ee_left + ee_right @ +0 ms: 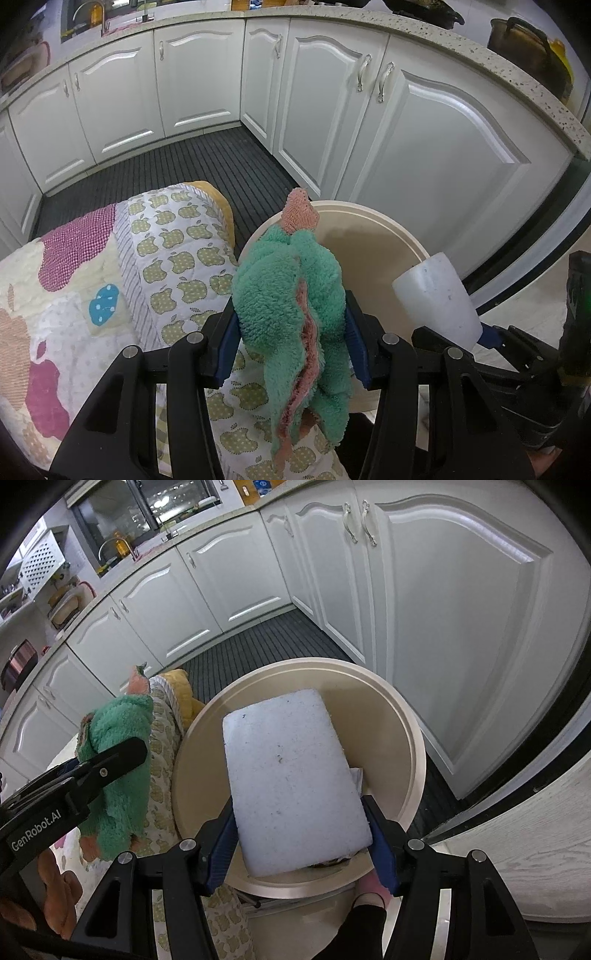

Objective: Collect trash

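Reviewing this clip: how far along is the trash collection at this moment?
Done: both items are picked up. In hand: the left gripper is clamped on the green fluffy cloth, and the right gripper grips the white foam block, held over the open beige bin. Left: neither item has been released yet. Something pale shows inside the bin under the block, too hidden to identify.

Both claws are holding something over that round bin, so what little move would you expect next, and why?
Probably the right gripper opens its jaws to drop the white foam block. The block already hangs over the mouth of the beige bin, while the left gripper's green cloth sits at the bin's edge, partly over the patterned quilt.
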The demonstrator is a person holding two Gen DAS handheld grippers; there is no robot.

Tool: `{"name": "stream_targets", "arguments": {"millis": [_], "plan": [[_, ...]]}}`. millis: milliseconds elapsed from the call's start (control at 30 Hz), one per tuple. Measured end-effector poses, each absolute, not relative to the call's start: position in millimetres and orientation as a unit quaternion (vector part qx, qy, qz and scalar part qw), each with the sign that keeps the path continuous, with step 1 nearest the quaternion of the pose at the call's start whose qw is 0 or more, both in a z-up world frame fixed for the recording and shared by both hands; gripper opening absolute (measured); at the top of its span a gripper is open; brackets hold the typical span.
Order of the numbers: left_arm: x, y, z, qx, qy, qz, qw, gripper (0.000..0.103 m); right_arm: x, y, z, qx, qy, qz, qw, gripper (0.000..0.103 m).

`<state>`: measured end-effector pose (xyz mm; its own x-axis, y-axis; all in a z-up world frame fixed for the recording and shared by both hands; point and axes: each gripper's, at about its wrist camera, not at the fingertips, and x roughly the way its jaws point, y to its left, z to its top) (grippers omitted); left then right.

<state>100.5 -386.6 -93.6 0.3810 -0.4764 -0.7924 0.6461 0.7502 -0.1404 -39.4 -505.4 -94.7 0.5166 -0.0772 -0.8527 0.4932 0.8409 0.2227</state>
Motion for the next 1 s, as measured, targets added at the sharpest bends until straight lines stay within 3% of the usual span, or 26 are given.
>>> {"name": "stream_targets", "arguments": {"millis": [200, 300, 600, 1000], "plan": [[101, -389, -94, 0.099, 0.439, -0.340, 0.826, 0.051, -35, -507, -95, 0.227, 0.463, -0.175, 0.839, 0.062], [101, -389, -95, 0.101, 0.434, -0.340, 0.828, 0.052, -35, -509, -95, 0.225, 0.461, -0.185, 0.838, 0.072], [99, -383, -92, 0.096, 0.427, -0.341, 0.832, 0.063, -42, -507, -97, 0.227, 0.466, -0.185, 0.835, 0.073], [86, -360, -75, 0.079, 0.422, -0.334, 0.839, 0.065, -56, -486, -79, 0.211, 0.457, -0.173, 0.846, 0.073]]}}
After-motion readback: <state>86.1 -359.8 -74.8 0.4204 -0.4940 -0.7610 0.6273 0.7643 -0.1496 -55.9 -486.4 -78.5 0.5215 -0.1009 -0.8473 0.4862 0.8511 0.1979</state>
